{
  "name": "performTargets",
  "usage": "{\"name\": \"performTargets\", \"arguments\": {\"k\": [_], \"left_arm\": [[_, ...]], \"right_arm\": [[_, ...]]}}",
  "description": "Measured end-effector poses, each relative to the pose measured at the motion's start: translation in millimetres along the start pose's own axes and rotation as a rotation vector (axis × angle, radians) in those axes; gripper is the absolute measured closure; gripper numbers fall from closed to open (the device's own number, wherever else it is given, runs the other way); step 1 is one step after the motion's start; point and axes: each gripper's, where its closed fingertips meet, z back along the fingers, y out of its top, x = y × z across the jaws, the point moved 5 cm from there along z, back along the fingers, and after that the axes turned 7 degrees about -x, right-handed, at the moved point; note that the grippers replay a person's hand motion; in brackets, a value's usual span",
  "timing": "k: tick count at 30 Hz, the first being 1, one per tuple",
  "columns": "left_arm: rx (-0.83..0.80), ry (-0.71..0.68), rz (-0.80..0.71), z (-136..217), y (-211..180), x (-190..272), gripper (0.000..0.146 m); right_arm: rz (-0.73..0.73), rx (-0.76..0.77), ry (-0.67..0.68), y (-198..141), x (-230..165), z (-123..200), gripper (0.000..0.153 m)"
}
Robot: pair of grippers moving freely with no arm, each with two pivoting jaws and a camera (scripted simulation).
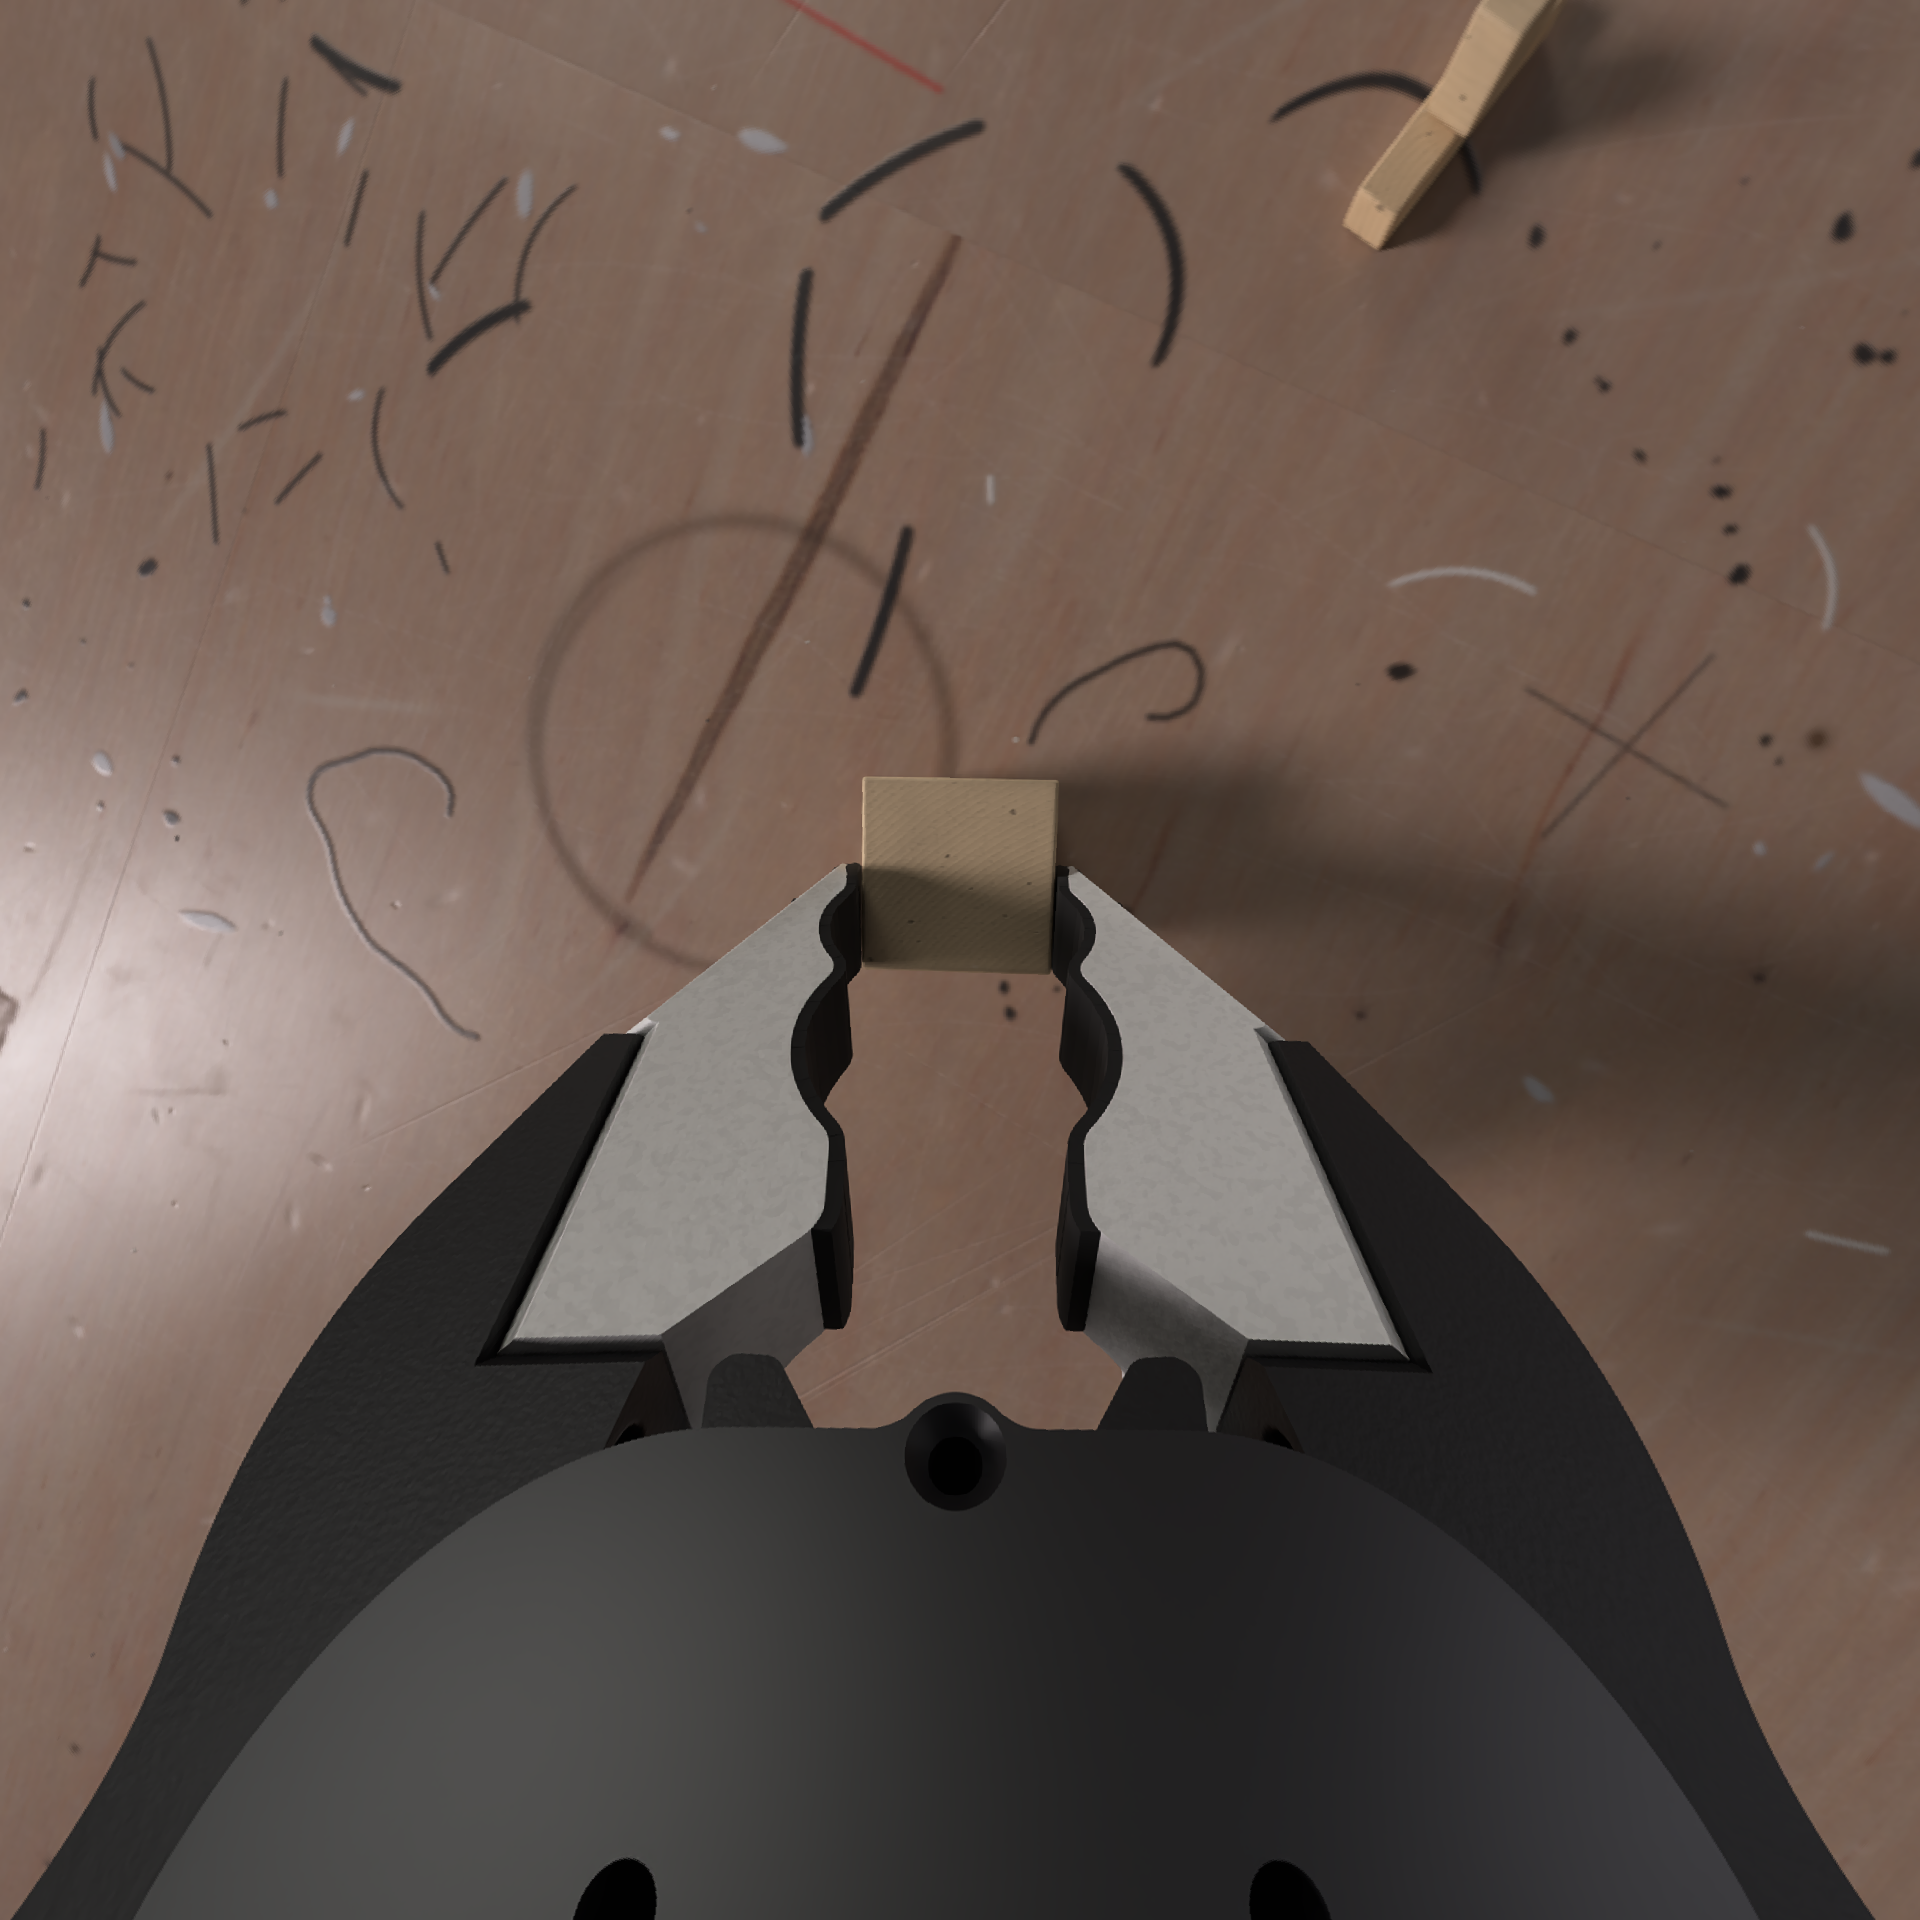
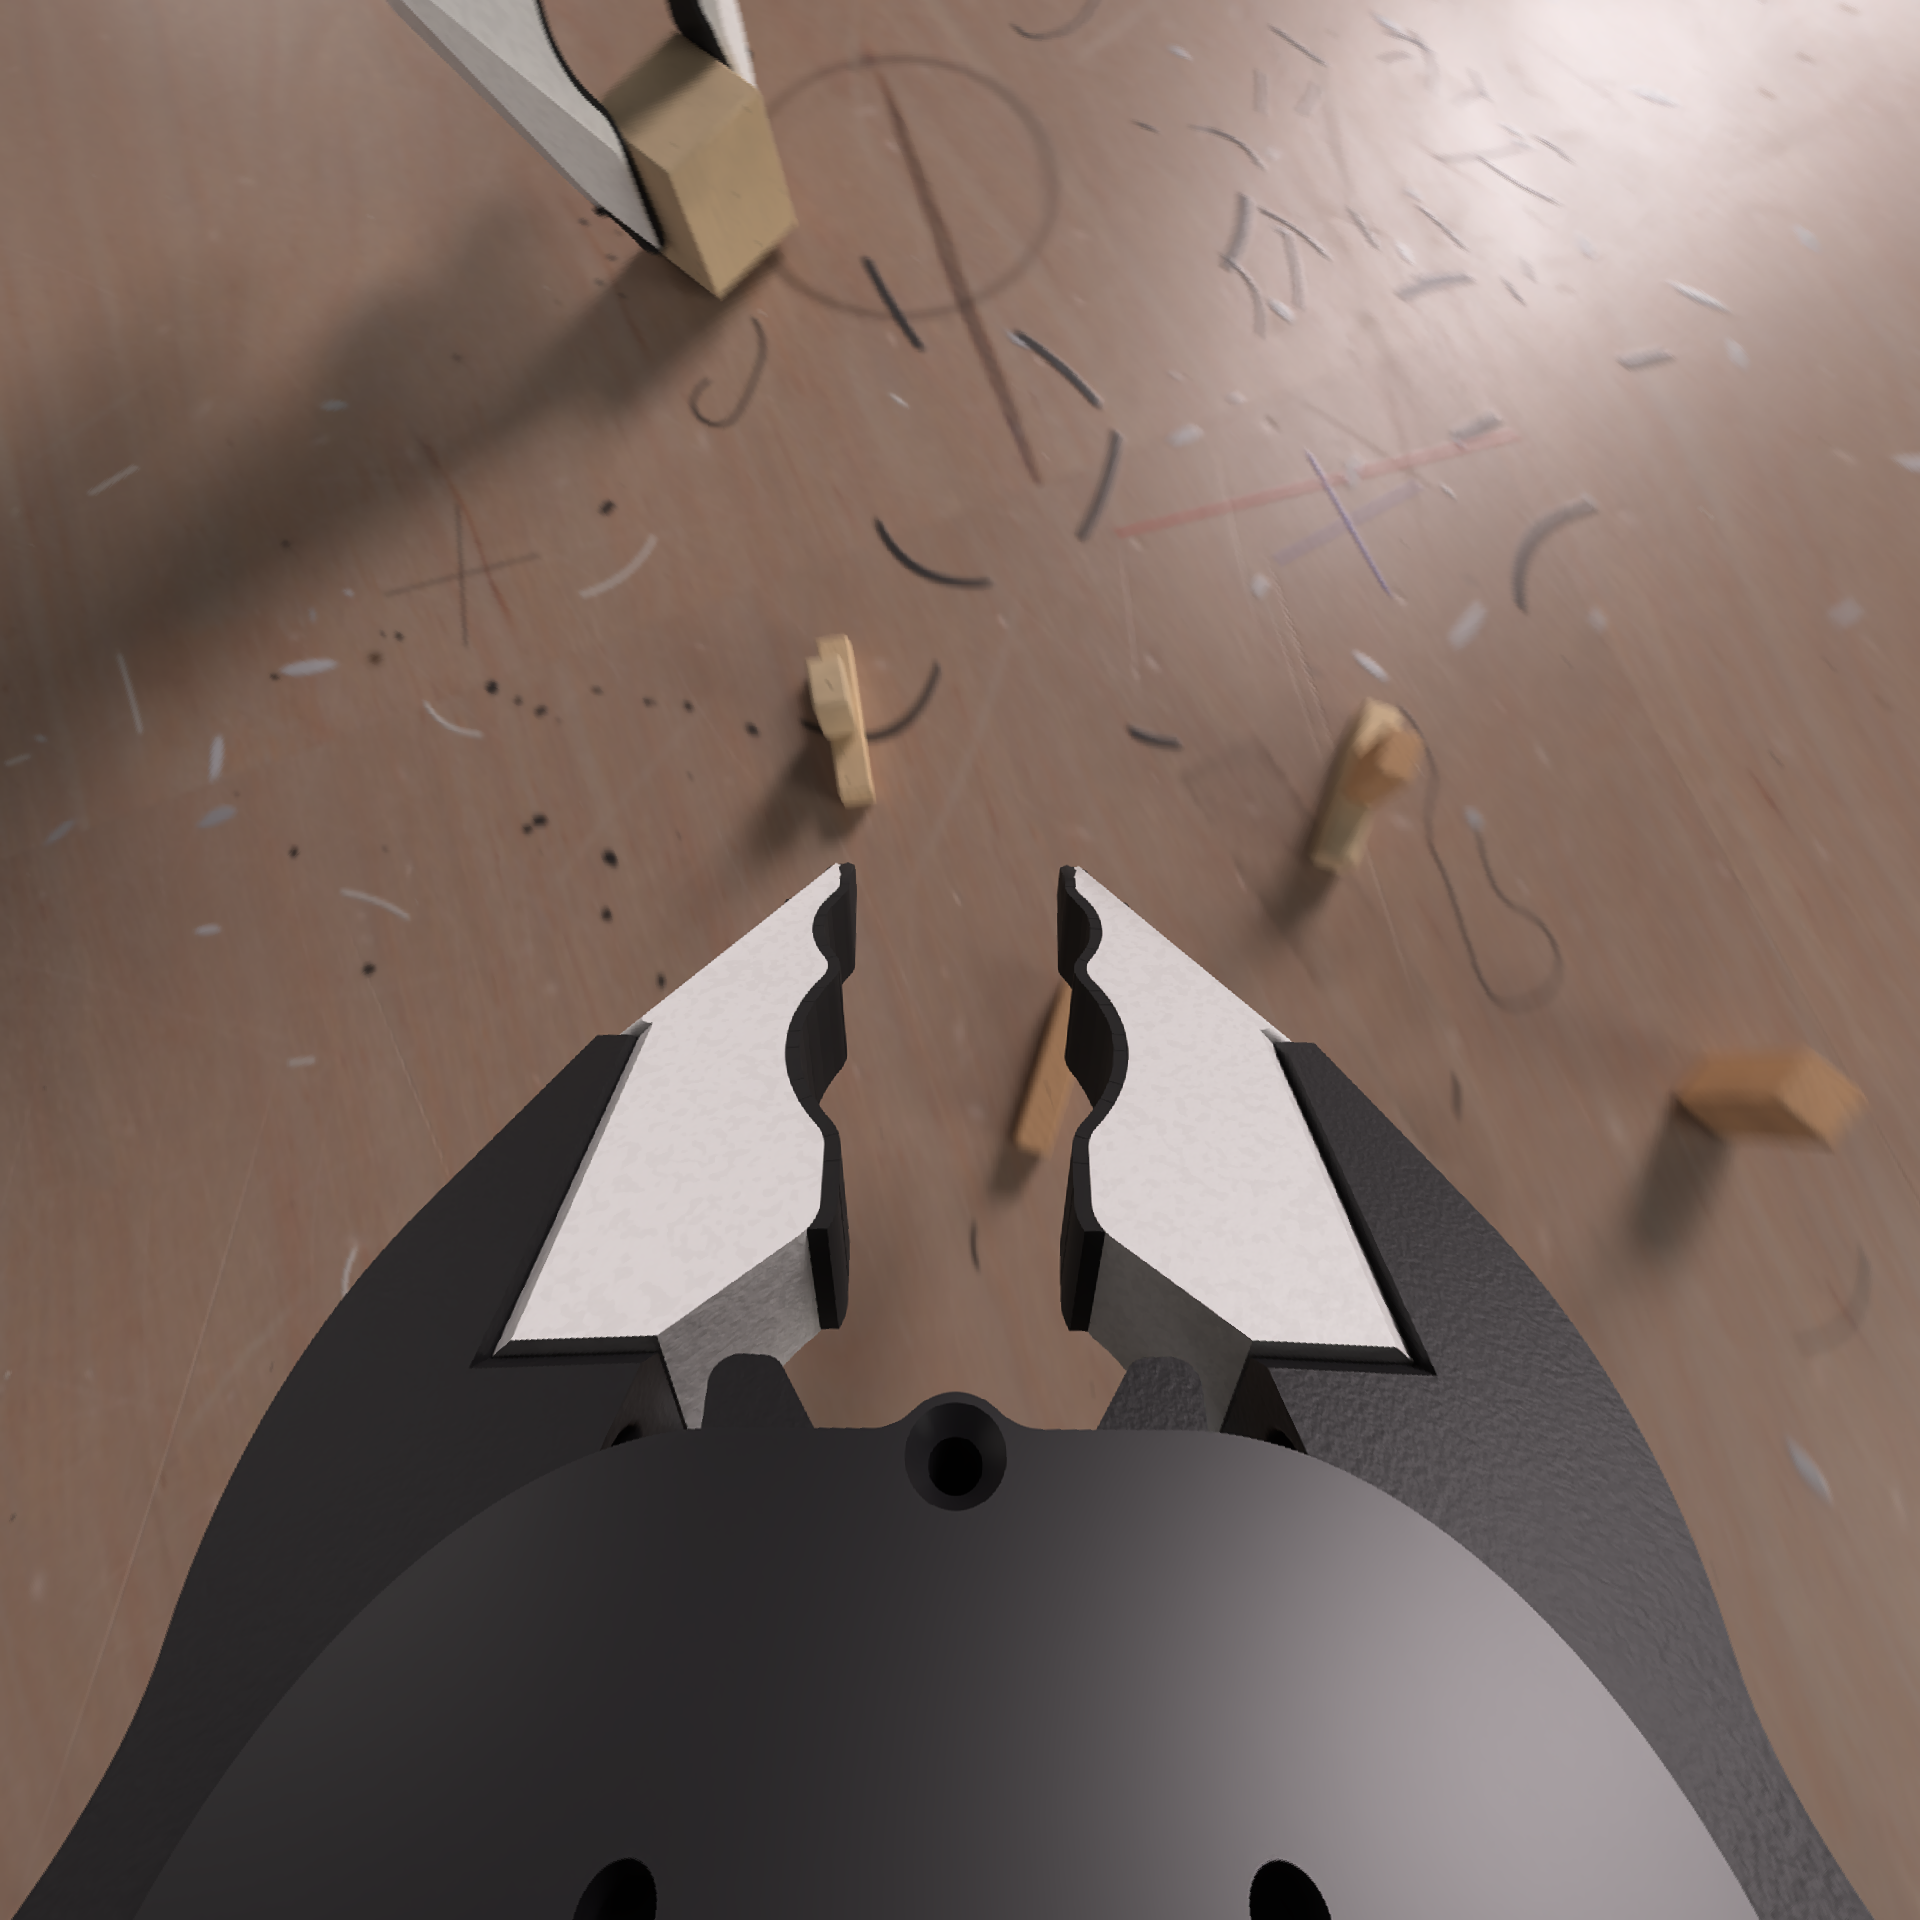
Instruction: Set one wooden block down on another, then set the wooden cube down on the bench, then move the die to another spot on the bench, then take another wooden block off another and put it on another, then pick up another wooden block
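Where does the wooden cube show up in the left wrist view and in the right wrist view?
Left wrist view: the wooden cube sits at picture centre, clamped between the left claw tips.
Right wrist view: the cube is at the top left, held by that same claw, just above the bench.
Shared landmark: the pencilled circle with a line through it on the bench, beside the cube.

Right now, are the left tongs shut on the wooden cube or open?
Shut on it. The left tongs pinch the wooden cube on both sides; the right wrist view shows it held above the bench.
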Motion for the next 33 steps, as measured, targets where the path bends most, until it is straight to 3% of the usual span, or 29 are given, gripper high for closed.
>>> {"name": "performTargets", "arguments": {"k": [6,12,20,33], "left_arm": [[-0.04,0.015,0.03,-1.8,0.1,-9.0,0.11],[-0.066,0.024,0.086,-0.7,-1.3,-18.8,0.11],[0.036,0.084,0.166,26.0,4.9,-23.8,0.093],[0.22,-0.018,-0.001,34.0,51.8,26.9,0.096]], "right_arm": [[-0.107,-0.03,-0.114,-42.8,9.7,40.7,0.115],[-0.18,-0.05,-0.179,-75.2,11.4,55.5,0.113],[-0.211,-0.004,-0.221,-78.6,25.3,47.2,0.103],[-0.24,-0.052,-0.19,-60.8,69.9,-4.2,0.107]]}}
